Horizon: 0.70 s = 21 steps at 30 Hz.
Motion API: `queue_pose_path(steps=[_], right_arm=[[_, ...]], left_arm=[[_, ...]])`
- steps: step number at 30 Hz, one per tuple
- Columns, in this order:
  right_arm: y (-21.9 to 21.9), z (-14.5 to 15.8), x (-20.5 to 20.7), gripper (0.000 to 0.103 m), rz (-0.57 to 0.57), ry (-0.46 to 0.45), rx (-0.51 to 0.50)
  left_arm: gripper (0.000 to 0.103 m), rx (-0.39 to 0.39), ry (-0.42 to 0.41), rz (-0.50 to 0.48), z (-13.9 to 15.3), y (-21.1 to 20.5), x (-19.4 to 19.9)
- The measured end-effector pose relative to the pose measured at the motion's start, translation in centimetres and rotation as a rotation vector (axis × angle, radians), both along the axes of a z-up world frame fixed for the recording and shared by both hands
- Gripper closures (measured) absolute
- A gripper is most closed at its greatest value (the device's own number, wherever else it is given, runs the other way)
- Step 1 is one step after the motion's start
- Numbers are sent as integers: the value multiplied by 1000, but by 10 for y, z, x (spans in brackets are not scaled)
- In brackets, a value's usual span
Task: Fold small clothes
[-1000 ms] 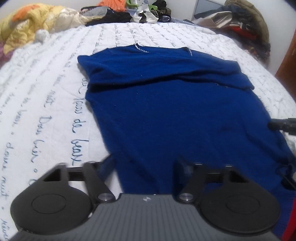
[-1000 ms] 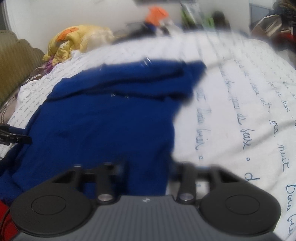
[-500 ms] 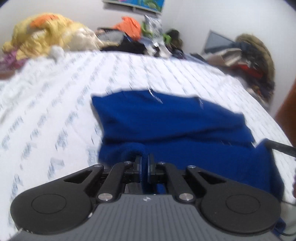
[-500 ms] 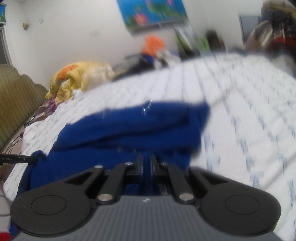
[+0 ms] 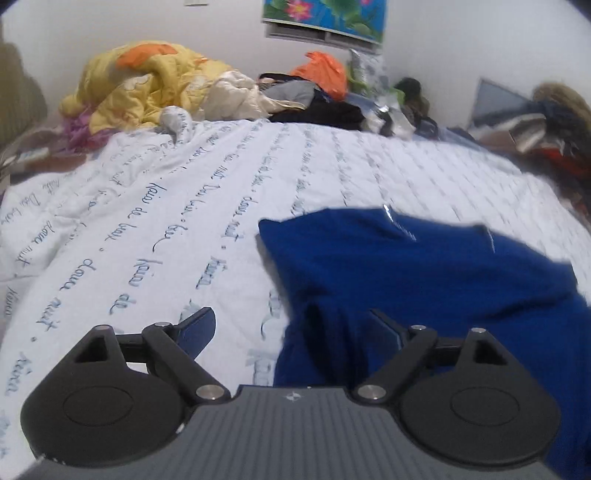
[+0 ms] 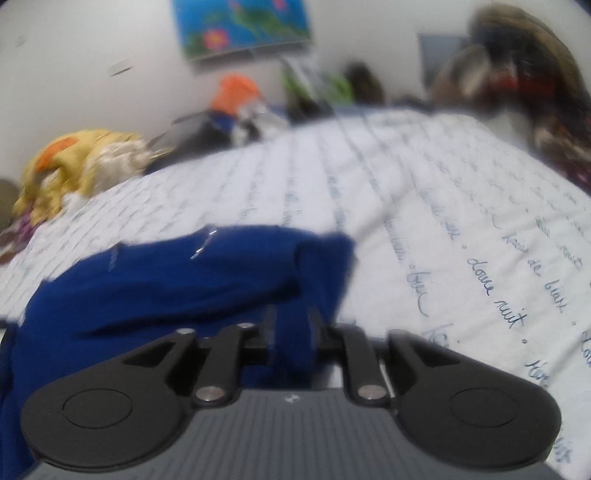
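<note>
A dark blue garment lies folded over on the white bed sheet printed with blue script. My left gripper is open at the garment's left edge, its right finger over the cloth and its left finger over bare sheet. In the right wrist view the garment lies left of centre. My right gripper has its jaws close together with a fold of the blue cloth between them. The view is blurred.
A yellow and orange quilt is heaped at the far left of the bed. A pile of mixed clothes lies along the far edge under a flower picture. More clothes are stacked at the far right.
Both grippers went from open to shut on the garment's near edge and carried it forward over the rest. The left gripper has now opened and let go; the right one still pinches cloth.
</note>
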State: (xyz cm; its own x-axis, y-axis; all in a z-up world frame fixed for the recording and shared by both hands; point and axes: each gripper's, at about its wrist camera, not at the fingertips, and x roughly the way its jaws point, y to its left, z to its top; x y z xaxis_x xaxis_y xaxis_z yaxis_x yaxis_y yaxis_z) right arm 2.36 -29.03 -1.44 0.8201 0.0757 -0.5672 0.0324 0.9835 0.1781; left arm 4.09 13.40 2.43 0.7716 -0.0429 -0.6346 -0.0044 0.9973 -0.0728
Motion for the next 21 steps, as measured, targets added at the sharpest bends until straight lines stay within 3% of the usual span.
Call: queue_pose_path(steps=[1, 2, 3, 6, 9, 12, 15, 17, 21], right_arm=[[5, 2, -10, 62, 43, 1, -21], [13, 4, -18, 47, 99, 5, -53], [21, 4, -28, 39, 162, 10, -92], [49, 2, -51, 37, 349, 53, -209], [67, -8, -69, 37, 474, 149, -348], [64, -11, -96, 34, 526, 198, -538], [39, -1, -117, 33, 461, 222, -614], [17, 13, -121, 33, 388, 207, -495], [-14, 13, -115, 33, 341, 193, 1]], left_arm=[[16, -4, 10, -10, 0, 0, -7], [16, -13, 23, -25, -1, 0, -13], [16, -20, 35, -44, -2, -2, -20], [14, -22, 66, -106, -8, -10, -36], [13, 32, 82, -163, -17, -24, -48], [12, 54, 84, -204, -22, -28, -61], [15, -8, 111, -266, -27, -27, -69], [21, -42, 134, -306, -32, -28, -73], [34, -79, 172, -317, -44, -25, -77]])
